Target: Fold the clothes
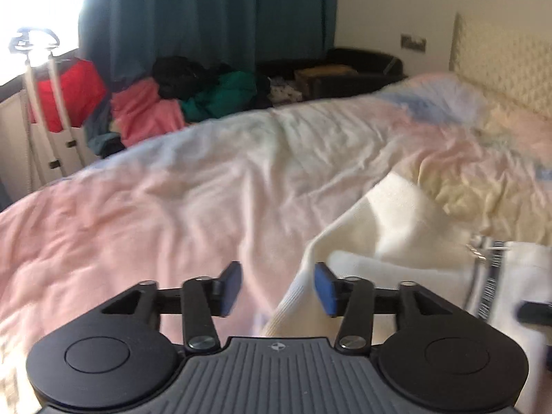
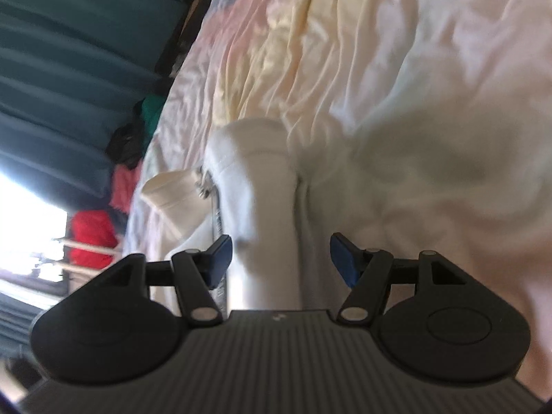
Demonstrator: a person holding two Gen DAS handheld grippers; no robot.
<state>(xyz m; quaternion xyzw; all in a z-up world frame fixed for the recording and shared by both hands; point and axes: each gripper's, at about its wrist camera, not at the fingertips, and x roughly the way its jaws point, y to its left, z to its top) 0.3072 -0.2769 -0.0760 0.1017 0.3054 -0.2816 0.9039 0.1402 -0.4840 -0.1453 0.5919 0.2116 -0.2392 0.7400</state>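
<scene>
A cream-white zip jacket (image 1: 390,234) lies on the pastel bed cover (image 1: 172,189), with a ribbed cuff or hem near my fingers and a metal zip pull (image 1: 477,250) to the right. My left gripper (image 1: 277,288) is open, its blue pads on either side of the ribbed edge, not closed on it. In the right wrist view, tilted sideways, the same jacket (image 2: 262,179) lies ahead of my right gripper (image 2: 281,260), which is open over a fold of it. The zip (image 2: 207,186) shows to its left.
A pile of pink, green and black clothes (image 1: 193,93) lies beyond the bed's far edge by a teal curtain (image 1: 207,10). A red garment (image 1: 69,93) hangs on a white stand at left. A padded headboard (image 1: 503,65) stands at right.
</scene>
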